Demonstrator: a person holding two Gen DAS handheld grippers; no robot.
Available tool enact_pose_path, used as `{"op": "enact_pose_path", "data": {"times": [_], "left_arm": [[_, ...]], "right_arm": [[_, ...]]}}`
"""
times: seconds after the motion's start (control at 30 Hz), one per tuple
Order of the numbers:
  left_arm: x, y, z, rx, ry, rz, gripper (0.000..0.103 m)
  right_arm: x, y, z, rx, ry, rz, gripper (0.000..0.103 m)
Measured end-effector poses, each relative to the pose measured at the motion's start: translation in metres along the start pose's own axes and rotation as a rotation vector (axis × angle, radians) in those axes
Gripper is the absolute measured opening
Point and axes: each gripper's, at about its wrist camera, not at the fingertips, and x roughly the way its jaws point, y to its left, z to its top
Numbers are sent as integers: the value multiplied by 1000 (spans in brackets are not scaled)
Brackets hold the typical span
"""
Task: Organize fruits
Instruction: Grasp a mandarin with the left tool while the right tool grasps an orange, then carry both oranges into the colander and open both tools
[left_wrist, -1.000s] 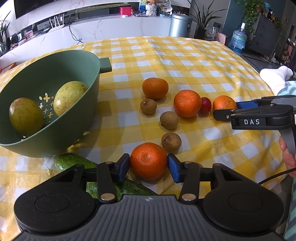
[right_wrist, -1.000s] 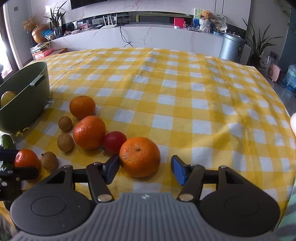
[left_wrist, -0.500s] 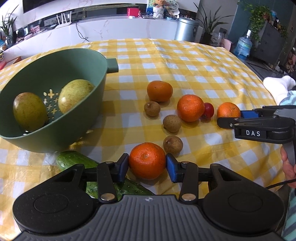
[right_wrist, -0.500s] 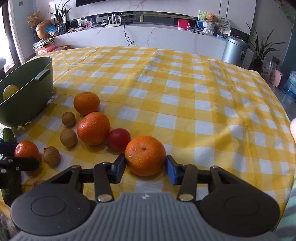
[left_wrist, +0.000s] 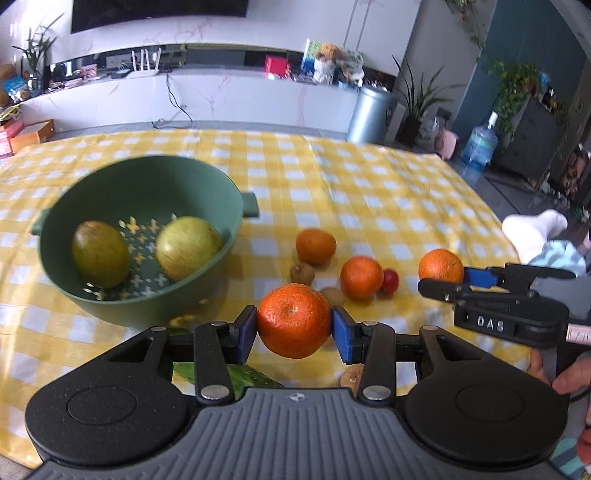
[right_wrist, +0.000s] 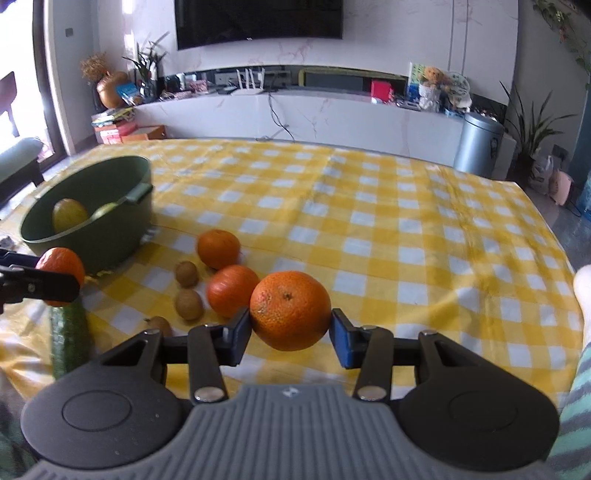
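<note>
My left gripper (left_wrist: 294, 329) is shut on an orange tangerine (left_wrist: 293, 320) and holds it above the yellow checked tablecloth (left_wrist: 369, 192). My right gripper (right_wrist: 291, 330) is shut on a larger orange (right_wrist: 290, 310), also lifted off the cloth; in the left wrist view that orange (left_wrist: 440, 266) shows at the right between blue pads. A green colander bowl (left_wrist: 140, 306) at the left holds two yellow-green mangoes (left_wrist: 99, 254). Two more oranges (left_wrist: 316, 246), a small red fruit (left_wrist: 390, 280) and brown kiwis (right_wrist: 188, 304) lie on the cloth.
A cucumber (right_wrist: 69, 332) lies near the table's front edge, below the bowl. A person's white sock (left_wrist: 532, 229) shows at the right edge. Behind the table stand a white counter, a metal bin (right_wrist: 478, 144) and plants.
Both grippers closed on their oranges and lifted them off the cloth. The views now look from higher up, with the bowl's inside more visible.
</note>
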Motion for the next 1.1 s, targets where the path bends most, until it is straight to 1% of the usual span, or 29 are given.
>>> {"op": "enact_pose_path", "data": {"times": [0.2, 0.37, 0.47, 0.63, 0.73, 0.87, 1.1], "left_arm": [[-17, 9, 10, -26, -35, 17, 49], [-25, 24, 19, -56, -52, 33, 49], [-26, 36, 22, -91, -51, 29, 49], [-21, 58, 28, -128, -31, 48, 49], [-16, 75, 33, -167, -14, 41, 49], [-8, 99, 41, -212, 0, 41, 49], [11, 128, 57, -239, 7, 65, 49]], "right_arm": [[-23, 33, 22, -69, -89, 100, 43], [-28, 63, 42, -118, -106, 185, 43], [-26, 78, 54, -148, -104, 225, 43], [-19, 101, 74, -226, -94, 264, 43], [-11, 113, 87, -257, -76, 284, 43], [4, 127, 101, -297, -53, 302, 43], [43, 147, 119, -330, 8, 334, 43]]}}
